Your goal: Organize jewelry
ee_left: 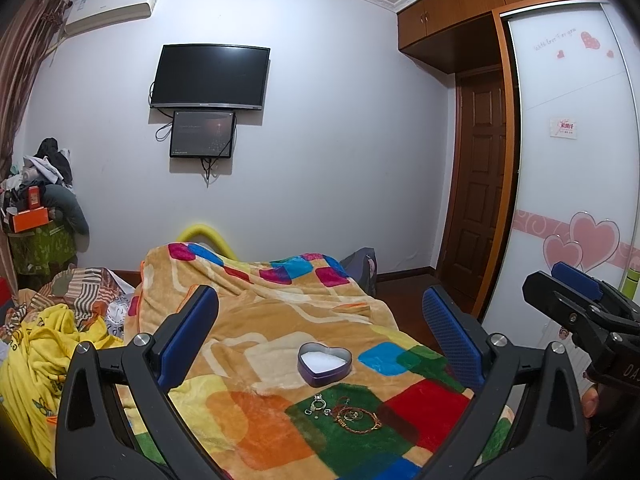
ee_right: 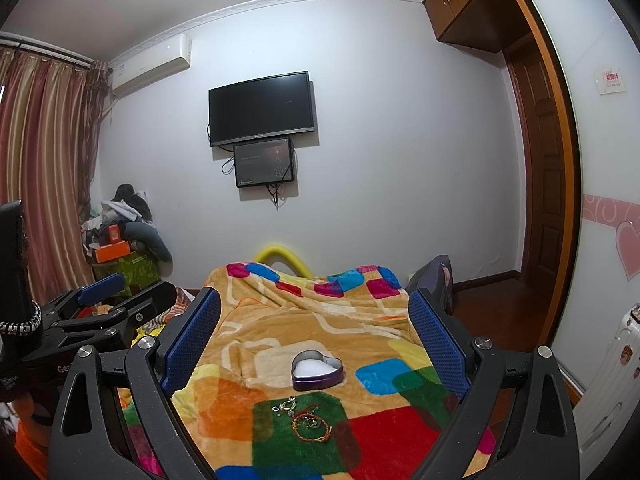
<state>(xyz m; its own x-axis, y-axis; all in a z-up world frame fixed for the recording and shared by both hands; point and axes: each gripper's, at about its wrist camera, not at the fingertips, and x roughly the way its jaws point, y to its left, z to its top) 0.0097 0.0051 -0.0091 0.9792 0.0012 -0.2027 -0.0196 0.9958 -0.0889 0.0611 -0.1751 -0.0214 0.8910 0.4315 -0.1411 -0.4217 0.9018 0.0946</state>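
A purple heart-shaped tin [ee_left: 324, 361] with a white lining sits open on the colourful blanket [ee_left: 256, 320]; it also shows in the right wrist view [ee_right: 317, 369]. Just in front of it on a green patch lies a small pile of jewelry [ee_left: 344, 410]: a silver ring, small pieces and a braided orange bracelet [ee_right: 311, 428]. My left gripper [ee_left: 320, 320] is open and empty, held above and behind the tin. My right gripper [ee_right: 314, 320] is open and empty too, at a similar height. Each gripper shows at the edge of the other's view.
The blanket covers a bed. Yellow and striped bedding [ee_left: 52, 344] is heaped at the left. A cluttered pile with an orange box [ee_left: 30, 216] stands at the far left wall. A wardrobe with sliding doors [ee_left: 568, 160] is at the right. A white suitcase [ee_right: 608, 380] stands at the right.
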